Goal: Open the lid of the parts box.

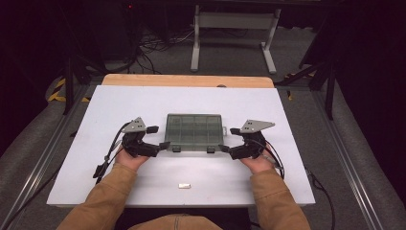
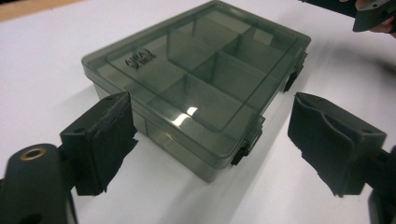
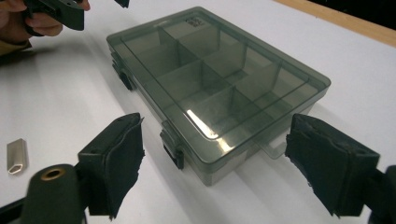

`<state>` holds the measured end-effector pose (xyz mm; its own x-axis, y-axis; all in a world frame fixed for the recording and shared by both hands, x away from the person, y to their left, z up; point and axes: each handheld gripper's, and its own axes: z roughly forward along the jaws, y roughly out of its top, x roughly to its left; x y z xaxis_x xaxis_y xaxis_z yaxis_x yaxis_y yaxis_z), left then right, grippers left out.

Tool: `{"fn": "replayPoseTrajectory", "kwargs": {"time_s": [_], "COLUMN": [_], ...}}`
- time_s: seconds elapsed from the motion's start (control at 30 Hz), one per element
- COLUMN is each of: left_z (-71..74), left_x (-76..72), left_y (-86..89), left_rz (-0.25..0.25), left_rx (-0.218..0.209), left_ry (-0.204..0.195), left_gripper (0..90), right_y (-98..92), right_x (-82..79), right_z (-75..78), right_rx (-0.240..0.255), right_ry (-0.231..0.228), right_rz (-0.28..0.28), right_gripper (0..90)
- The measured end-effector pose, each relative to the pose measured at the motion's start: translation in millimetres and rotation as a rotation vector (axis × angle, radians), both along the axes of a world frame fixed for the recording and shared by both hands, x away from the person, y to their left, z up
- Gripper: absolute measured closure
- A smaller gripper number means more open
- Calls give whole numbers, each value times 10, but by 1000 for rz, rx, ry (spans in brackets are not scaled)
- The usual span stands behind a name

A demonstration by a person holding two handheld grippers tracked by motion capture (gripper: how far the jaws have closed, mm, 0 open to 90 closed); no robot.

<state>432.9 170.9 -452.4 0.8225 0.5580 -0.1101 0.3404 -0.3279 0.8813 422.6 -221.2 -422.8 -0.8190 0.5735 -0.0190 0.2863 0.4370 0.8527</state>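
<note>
Where the desk's near edge is taken as the start, a small silvery metal piece is seen lying alone close to it, apart from everything else. Farther in, the left tongs and the right tongs are held with jaws apart and nothing gripped, one at each short end of the smoky grey translucent plastic compartment box. The box is set flat near the desk's middle, lid shut, its long axis running parallel to the near edge. Each near corner of the box is framed between a pair of open jaws, so both hands are judged about equally near.
</note>
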Motion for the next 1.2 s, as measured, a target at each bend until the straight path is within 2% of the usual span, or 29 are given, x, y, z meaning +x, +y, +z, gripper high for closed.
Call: {"fn": "replayPoseTrajectory", "kwargs": {"time_s": [0.3, 0.37, 0.77, 1.03, 1.2], "left_z": [-74, -98, -174, -199, -201], "left_x": [16, 24, 44, 41, 47], "left_y": [-41, -45, -71, -102, -98], "left_rz": [-14, -12, -37, -62, -64], "left_rx": [60, 67, 117, 152, 149], "left_ry": [25, 49, 94, 100, 102], "left_gripper": [196, 204, 262, 319, 387], "right_y": [-7, -1, 4, 7, 25], "right_x": [12, 10, 4, 8, 29], "right_z": [-116, -136, -217, -240, -259], "right_rx": [-30, -38, -64, -73, -87], "right_ry": [41, 48, 78, 83, 81], "right_rz": [-12, -10, -11, -8, -9], "right_gripper": [221, 226, 268, 340, 431]}}
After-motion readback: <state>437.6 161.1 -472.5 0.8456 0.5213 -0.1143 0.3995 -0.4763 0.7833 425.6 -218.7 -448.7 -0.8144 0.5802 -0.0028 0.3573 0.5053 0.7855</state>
